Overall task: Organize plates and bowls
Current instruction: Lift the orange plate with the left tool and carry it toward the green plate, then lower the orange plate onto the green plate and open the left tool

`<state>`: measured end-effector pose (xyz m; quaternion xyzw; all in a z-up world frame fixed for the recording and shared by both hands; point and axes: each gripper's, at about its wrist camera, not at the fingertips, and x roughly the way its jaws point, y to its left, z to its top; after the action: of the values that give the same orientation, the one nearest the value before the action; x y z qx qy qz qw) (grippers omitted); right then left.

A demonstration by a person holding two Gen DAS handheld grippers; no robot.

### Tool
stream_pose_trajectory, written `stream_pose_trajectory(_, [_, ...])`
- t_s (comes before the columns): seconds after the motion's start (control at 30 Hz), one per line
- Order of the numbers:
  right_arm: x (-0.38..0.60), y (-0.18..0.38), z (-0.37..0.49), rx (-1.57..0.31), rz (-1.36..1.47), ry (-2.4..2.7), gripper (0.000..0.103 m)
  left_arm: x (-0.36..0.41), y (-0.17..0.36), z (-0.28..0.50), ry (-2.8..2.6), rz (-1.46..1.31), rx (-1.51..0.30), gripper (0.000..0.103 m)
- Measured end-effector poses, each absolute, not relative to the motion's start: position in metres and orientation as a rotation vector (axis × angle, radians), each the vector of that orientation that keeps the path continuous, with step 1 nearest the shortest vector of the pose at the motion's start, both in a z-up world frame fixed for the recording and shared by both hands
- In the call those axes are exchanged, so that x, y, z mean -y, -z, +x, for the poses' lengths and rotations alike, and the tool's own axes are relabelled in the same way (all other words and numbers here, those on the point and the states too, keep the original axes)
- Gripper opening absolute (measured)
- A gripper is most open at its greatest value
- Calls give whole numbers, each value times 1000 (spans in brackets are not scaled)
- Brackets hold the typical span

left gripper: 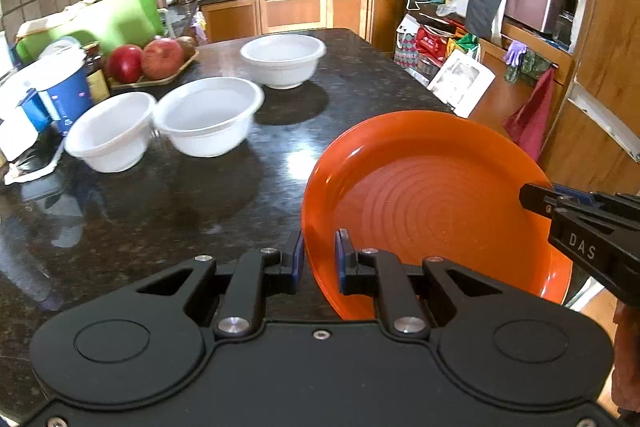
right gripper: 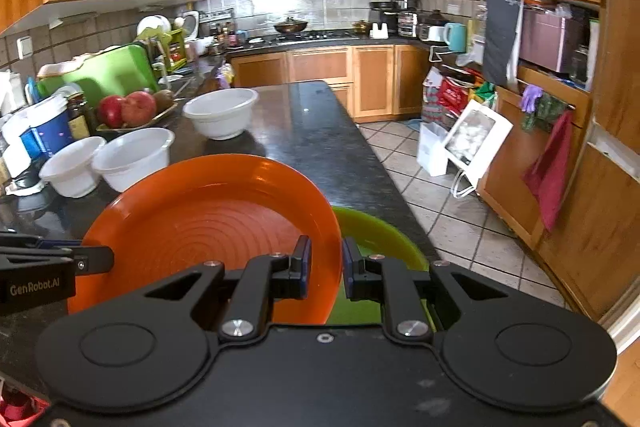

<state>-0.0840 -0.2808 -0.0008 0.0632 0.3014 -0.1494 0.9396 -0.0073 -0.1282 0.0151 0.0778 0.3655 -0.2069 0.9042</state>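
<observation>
An orange plate (left gripper: 424, 203) is held above the dark counter by both grippers. My left gripper (left gripper: 320, 261) is shut on its left rim. My right gripper (right gripper: 326, 263) is shut on its right rim (right gripper: 320, 211) and shows at the right edge of the left wrist view (left gripper: 560, 211). A green plate (right gripper: 380, 239) lies on the counter under the orange plate, partly hidden. Three white bowls stand on the counter: two side by side (left gripper: 110, 131) (left gripper: 208, 115) and one farther back (left gripper: 284, 59).
A tray of apples (left gripper: 148, 61), a blue-and-white carton (left gripper: 60, 91), jars and a green board (left gripper: 112, 19) crowd the counter's left side. The counter's right edge (right gripper: 384, 163) drops to a tiled floor with bags and a white box (right gripper: 476, 139).
</observation>
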Motion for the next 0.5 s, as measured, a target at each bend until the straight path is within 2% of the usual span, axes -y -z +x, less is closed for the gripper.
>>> stream_pose_trajectory(0.5, [312, 12, -79, -655, 126, 305, 18, 170, 1, -16, 403, 146, -779, 21])
